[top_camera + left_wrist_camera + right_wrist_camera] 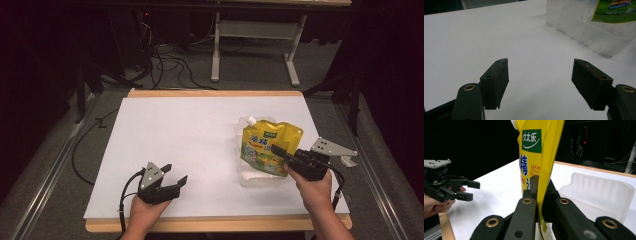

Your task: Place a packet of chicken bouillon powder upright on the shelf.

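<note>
Above the tray, the pouch is pinched by the right gripper; it is best kept upright, the left gripper idling agape.

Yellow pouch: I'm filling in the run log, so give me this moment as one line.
right gripper: shut on yellow pouch | pouch: above clear tray | left gripper: open, holding nothing, over white table

Dim room, dark surroundings; white table brightly lit from overhead; soft shadows, slight blur.
</note>
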